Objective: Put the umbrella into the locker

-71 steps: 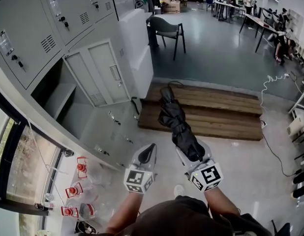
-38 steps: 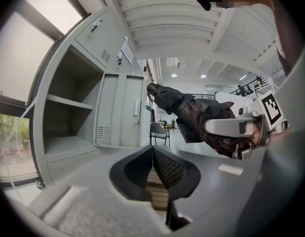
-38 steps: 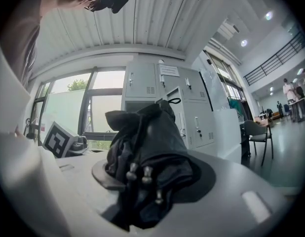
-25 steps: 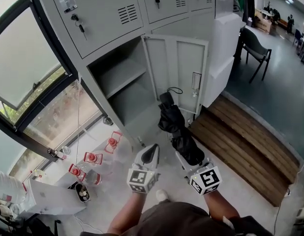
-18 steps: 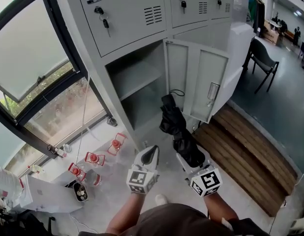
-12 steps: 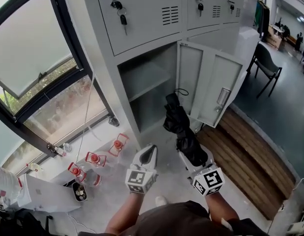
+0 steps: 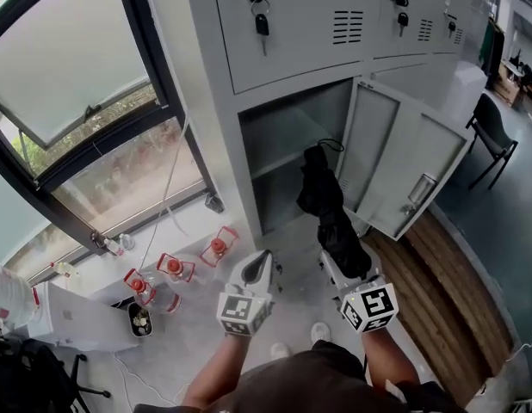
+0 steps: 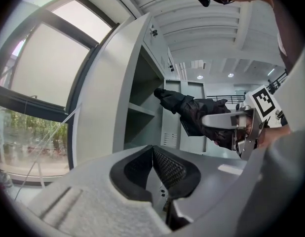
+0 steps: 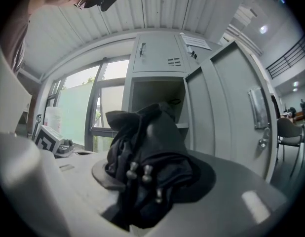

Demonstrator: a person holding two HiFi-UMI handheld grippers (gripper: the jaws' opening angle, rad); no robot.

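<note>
The black folded umbrella (image 7: 324, 203) sticks forward out of my right gripper (image 7: 338, 246), whose jaws are shut on its lower part. Its tip with a cord loop reaches the mouth of the open locker (image 7: 287, 140), just under the inner shelf (image 7: 283, 157). In the right gripper view the umbrella's bunched cloth (image 9: 148, 154) fills the jaws, with the locker opening (image 9: 153, 97) straight ahead. My left gripper (image 7: 260, 258) hangs beside it to the left, shut and holding nothing. Its pads (image 8: 165, 167) meet in the left gripper view, where the umbrella (image 8: 189, 111) shows at right.
The locker's door (image 7: 404, 166) stands swung open to the right of the umbrella. Keys (image 7: 261, 22) hang from the shut locker above. Several red-capped bottles (image 7: 176, 268) lie on the floor at left below a window (image 7: 85, 101). A wooden platform (image 7: 442, 295) lies at right.
Both grippers have come nearer to the locker, side by side. The umbrella's tip now reaches the open compartment's mouth. The open door has shifted to the right of the view.
</note>
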